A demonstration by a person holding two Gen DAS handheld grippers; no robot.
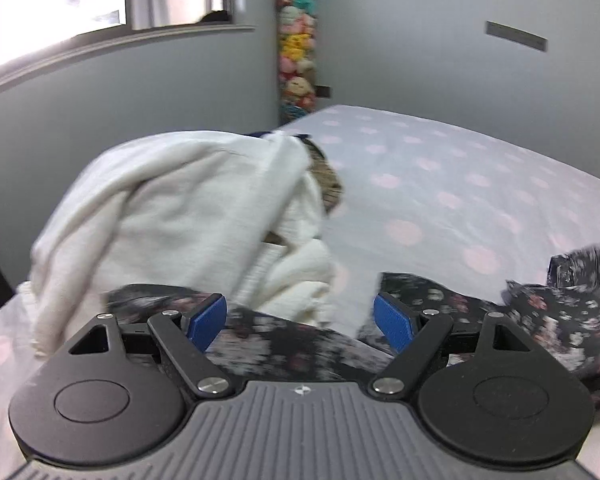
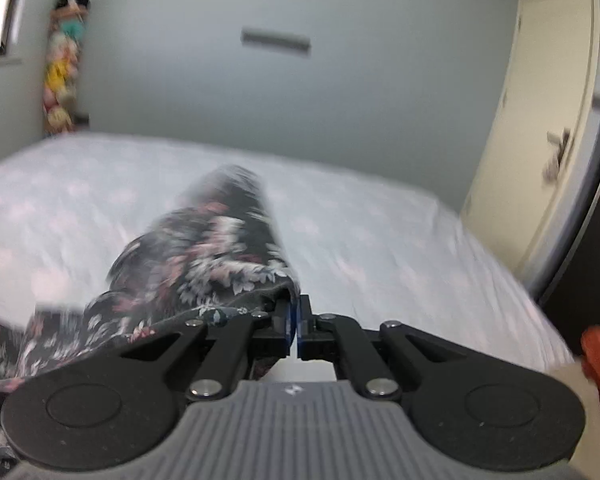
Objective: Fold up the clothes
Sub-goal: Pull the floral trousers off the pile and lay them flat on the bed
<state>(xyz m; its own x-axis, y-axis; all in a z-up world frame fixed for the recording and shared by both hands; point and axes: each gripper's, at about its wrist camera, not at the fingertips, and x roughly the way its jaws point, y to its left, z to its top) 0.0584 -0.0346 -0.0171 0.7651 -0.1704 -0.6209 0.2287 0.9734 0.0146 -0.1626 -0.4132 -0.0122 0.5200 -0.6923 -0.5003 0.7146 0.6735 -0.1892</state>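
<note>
Bedroom, grey walls, bed with pink-dotted pale sheet [image 1: 440, 184] | my right gripper [image 2: 294, 326] clenched on black floral fabric garment [image 2: 212, 256], trailing lower left of frame | my left gripper [image 1: 300, 320] released above its other end [image 1: 284, 340] | cream knit pile [image 1: 172, 216] centre left.

Plush toys [image 1: 296, 48], door [image 2: 540, 152]

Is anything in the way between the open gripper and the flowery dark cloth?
Nothing visible. The left gripper is open right above the floral garment. The white clothes pile sits off to its left side on the bed.
</note>
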